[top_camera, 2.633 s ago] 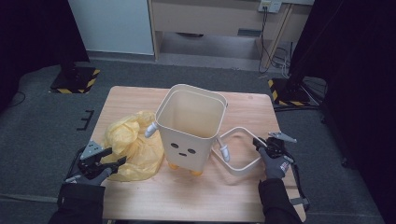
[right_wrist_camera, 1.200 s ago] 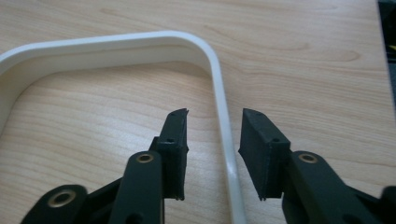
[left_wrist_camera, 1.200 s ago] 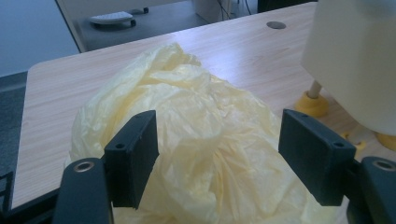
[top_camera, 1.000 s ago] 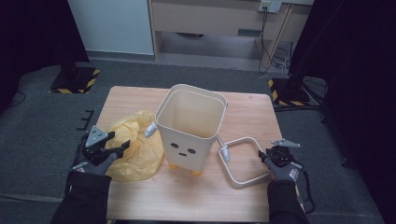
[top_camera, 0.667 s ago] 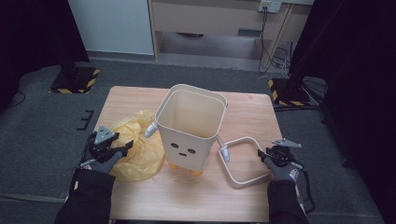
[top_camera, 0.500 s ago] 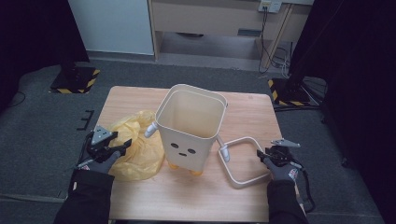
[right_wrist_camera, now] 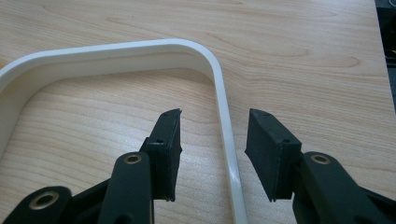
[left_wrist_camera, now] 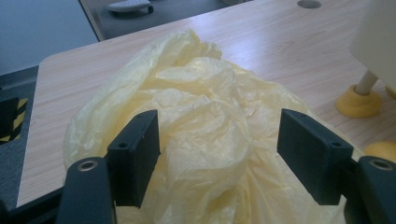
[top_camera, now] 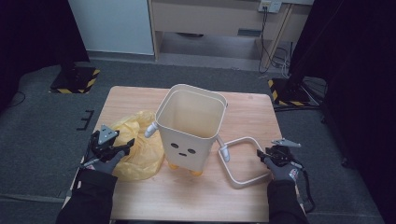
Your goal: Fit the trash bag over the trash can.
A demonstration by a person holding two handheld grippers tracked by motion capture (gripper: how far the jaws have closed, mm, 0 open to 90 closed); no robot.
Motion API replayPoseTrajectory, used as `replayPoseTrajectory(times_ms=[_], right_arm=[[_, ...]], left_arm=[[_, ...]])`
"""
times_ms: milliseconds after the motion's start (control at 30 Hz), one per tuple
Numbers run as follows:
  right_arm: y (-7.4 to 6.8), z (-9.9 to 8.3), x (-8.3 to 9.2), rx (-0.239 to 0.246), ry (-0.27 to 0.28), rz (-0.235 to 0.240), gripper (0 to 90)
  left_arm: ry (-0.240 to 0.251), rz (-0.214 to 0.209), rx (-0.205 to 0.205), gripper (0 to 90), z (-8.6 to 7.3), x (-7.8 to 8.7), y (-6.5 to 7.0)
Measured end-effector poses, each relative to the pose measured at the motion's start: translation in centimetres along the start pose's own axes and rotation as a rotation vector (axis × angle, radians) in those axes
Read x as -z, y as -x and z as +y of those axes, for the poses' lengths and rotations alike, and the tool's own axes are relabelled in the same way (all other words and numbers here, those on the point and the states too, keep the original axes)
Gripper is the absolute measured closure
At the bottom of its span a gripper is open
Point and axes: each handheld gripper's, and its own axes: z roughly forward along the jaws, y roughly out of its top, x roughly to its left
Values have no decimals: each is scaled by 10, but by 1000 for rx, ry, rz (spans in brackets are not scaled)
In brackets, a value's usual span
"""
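Note:
A cream square bin (top_camera: pixel 190 126) with a dotted face and yellow feet stands mid-table. A crumpled yellow plastic bag (top_camera: pixel 135 149) (left_wrist_camera: pixel 205 135) lies on the table to its left. My left gripper (top_camera: pixel 119 144) (left_wrist_camera: pixel 217 156) is open, its jaws spread on either side of the bag's top folds. A white loop handle (top_camera: pixel 243 158) (right_wrist_camera: pixel 140 51) lies flat on the table right of the bin, joined to the bin's side. My right gripper (top_camera: pixel 264 154) (right_wrist_camera: pixel 213 140) is open, and the handle's right bar passes between its jaws without being pinched.
The wooden table (top_camera: pixel 243 112) ends close behind the bin and just right of the handle. One yellow foot (left_wrist_camera: pixel 359 100) of the bin stands near the bag. Grey floor, a white cabinet (top_camera: pixel 112 23) and a desk with cables (top_camera: pixel 275 32) lie beyond.
My left gripper moved right and forward onto the bag. The handle and my right gripper shifted down toward the table's right front, and the handle now lies flat.

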Motion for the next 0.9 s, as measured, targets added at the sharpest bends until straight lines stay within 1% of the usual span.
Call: replayPoseTrajectory(times_ms=[33,133,167,267,400,467,500,567,633,733,800,900], right_arm=[[0,0,-1,-3,-7,1,548],[0,1,-2,6,-10,-1,545],[0,1,-2,11,-6,-1,545],[-2,0,-2,13,-7,2,545],[-1,0,-3,8,-17,2,546],[-1,0,-3,8,-18,1,546],[-1,0,-3,10,-17,1,546],[-2,0,-3,12,-15,2,546],[-2,0,-2,13,-15,1,546],[-2,-1,-2,12,-15,1,546],[-2,-1,-2,6,-15,0,546],[-2,0,-1,7,-11,3,545]], left_arm=[[-6,3,1,286,-1,-2,0],[-45,9,2,249,-4,-7,0],[-57,12,-2,248,-6,-9,0],[-108,30,-36,253,-11,-15,0],[-147,37,-47,282,-17,-20,-2],[-159,41,-54,326,-18,-22,-2],[-163,36,-53,359,-19,-22,-2],[-161,37,-60,448,-19,-20,-2],[-158,40,-74,563,-18,-17,-2],[-160,40,-97,676,-17,-14,-2],[-158,43,-107,739,-16,-11,-1],[-146,39,-109,787,-14,-6,-1]])
